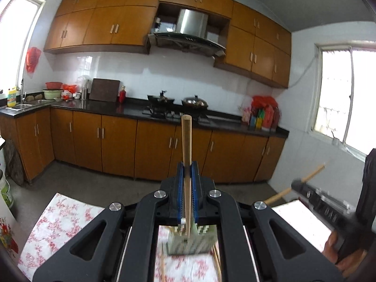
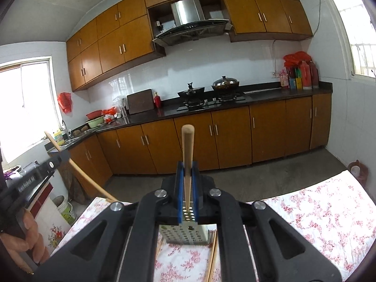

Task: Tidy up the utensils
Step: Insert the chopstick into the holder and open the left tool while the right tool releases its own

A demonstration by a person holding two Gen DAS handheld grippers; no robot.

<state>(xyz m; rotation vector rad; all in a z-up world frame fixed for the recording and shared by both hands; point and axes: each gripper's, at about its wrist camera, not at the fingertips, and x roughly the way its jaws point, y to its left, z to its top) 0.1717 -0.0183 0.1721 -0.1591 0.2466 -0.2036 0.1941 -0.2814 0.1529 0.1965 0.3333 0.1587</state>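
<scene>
A floral-clothed table (image 2: 329,211) stands in an orange-cabinet kitchen (image 2: 211,141). Each tongs, left tongs (image 1: 187,171) and right tongs (image 2: 187,171), clamps one chopstick (image 1: 186,141) (more lie beside the perforated holder (image 2: 185,235)).

I see a kitchen with orange-brown wooden wall cabinets (image 1: 103,21) over white tiled walls (image 1: 178,75), a steel range hood (image 1: 191,27), a black stone worktop (image 1: 131,109) on matching base cabinets (image 1: 117,143), a grey concrete floor (image 2: 270,181), and bright daylit windows (image 1: 345,94) on both sides.
</scene>
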